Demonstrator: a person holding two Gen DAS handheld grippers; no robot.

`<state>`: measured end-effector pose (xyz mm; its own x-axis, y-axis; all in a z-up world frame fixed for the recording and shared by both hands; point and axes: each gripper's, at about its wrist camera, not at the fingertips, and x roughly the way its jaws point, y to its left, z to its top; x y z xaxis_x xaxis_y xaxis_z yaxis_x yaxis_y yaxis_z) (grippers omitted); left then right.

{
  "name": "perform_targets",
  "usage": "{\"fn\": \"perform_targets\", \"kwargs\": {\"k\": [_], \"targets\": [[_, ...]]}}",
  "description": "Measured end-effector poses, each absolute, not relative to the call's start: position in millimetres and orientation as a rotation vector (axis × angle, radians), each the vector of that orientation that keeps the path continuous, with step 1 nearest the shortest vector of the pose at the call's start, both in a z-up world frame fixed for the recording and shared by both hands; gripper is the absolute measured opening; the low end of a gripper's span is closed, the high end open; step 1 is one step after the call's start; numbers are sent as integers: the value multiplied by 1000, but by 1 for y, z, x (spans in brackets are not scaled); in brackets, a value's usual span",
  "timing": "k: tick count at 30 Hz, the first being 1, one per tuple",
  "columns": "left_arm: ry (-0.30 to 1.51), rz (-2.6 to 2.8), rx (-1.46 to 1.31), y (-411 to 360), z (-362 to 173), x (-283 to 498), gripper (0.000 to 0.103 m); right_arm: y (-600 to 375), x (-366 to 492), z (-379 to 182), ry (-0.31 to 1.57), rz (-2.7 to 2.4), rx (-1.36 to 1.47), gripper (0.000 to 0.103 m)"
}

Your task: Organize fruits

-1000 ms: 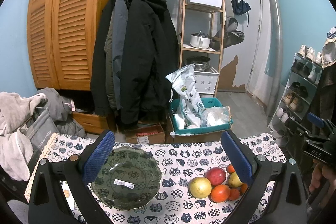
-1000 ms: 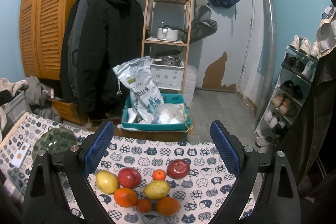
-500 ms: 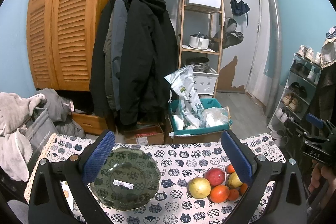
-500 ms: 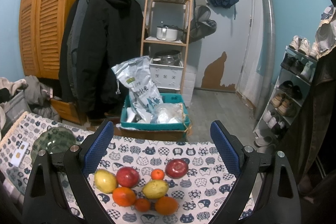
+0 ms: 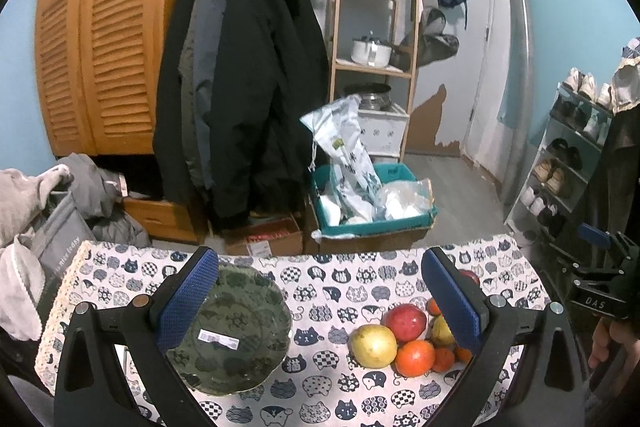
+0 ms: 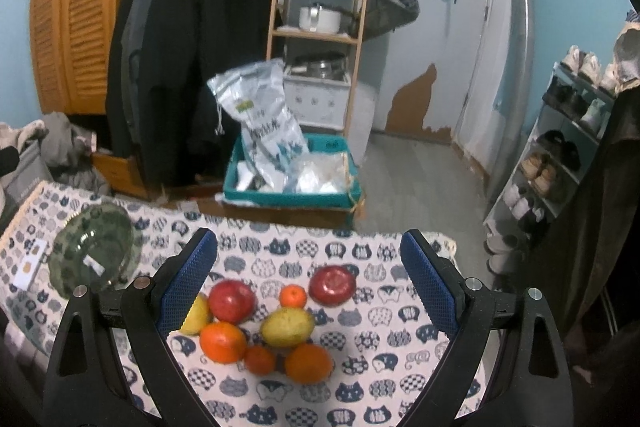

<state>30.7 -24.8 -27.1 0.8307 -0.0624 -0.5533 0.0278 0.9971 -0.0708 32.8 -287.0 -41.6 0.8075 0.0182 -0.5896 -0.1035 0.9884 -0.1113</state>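
Cat-print tablecloth [image 6: 360,379] fills the foreground, cluttered hallway w/ coats behind. Right gripper [image 6: 308,283] hangs jaws wide apart, empty, directly over the fruit pile [image 6: 264,323]: oranges nearest, yellow pear-like fruit lying crosswise between the fingers, red apples behind. Left gripper [image 5: 320,301] also spread wide, empty; green glass plate [image 5: 240,331] sits by its left finger, fruit off to its right. Judgement: right hand is nearer the fruit, plate lies to its left. Teal crate [image 6: 292,187] beyond table.
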Motion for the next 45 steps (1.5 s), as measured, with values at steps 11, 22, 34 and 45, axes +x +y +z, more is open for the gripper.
{"fn": "perform_targets", "kwargs": {"k": [11,22,34,45], "targets": [[718,-83,-51,-35,-83,48,102,-301,51,-91,806,46,-136,91],[871,-100,-31,-47,-140,66,102,-311,68,-162,1022,33,-121,91],[1027,-105,-65,-53,-196,83,102,-323,81,-231,1212,16,-94,91],[1105,-116,-87,-61,-224,92,102,-332,85,-270,1322,48,-37,84]]}}
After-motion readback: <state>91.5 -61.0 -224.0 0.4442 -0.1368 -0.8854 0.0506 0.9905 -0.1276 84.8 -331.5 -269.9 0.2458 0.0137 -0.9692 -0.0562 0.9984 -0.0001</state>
